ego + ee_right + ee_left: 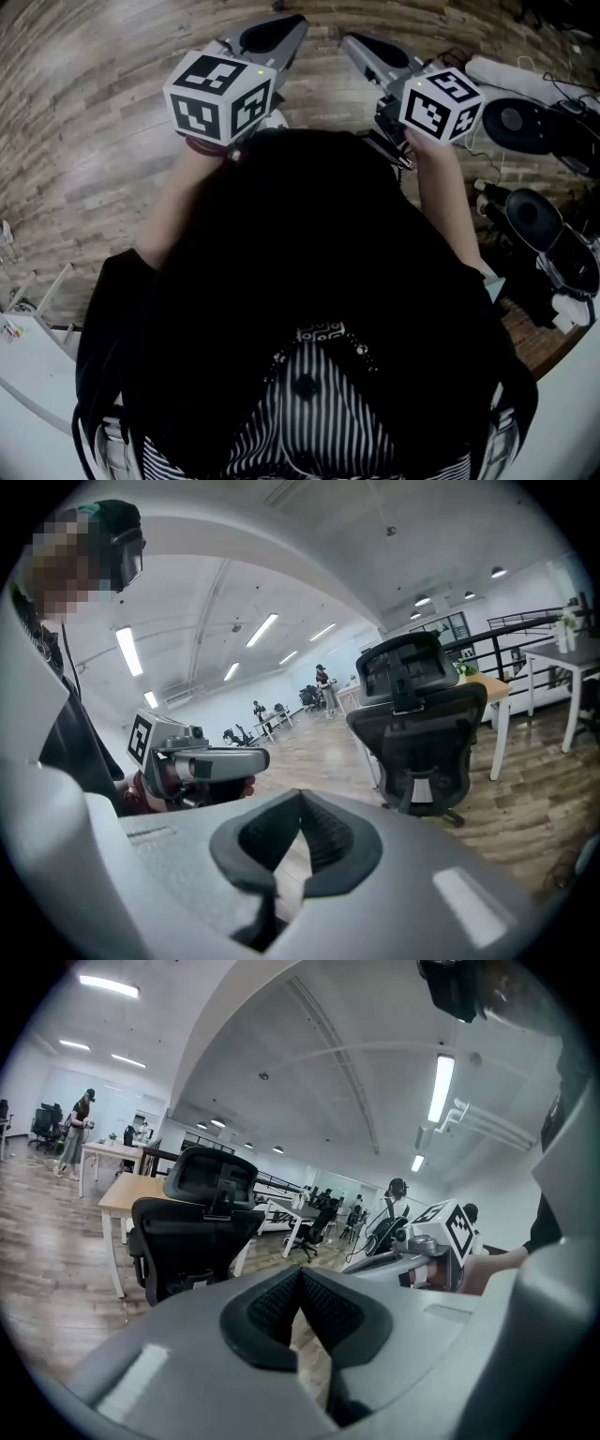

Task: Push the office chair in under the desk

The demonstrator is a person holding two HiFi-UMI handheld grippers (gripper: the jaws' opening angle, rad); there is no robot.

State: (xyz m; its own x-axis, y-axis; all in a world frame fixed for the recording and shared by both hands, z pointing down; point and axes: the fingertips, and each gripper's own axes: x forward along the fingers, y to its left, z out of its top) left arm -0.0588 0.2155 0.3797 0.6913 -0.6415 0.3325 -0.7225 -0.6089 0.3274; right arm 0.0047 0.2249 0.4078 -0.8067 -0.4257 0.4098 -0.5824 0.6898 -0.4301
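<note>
A black office chair (192, 1232) with a headrest stands a few steps ahead, its back towards me, in front of a wood-topped desk (120, 1194) with white legs. The right gripper view shows the same chair (417, 733) and desk (489, 688) at the right. My left gripper (300, 1283) is shut with nothing in it, held up in the air. So is my right gripper (300, 808). In the head view both are raised side by side over the wooden floor, left gripper (286, 26) and right gripper (352, 42), pointing forward. Neither touches the chair.
Black round devices (514, 122) and cables lie on the floor at the right. A white table edge (28, 375) is at the lower left. Farther off are other desks, chairs and a standing person (75, 1133). A white desk (562, 658) and black railing (530, 621) stand beyond the chair.
</note>
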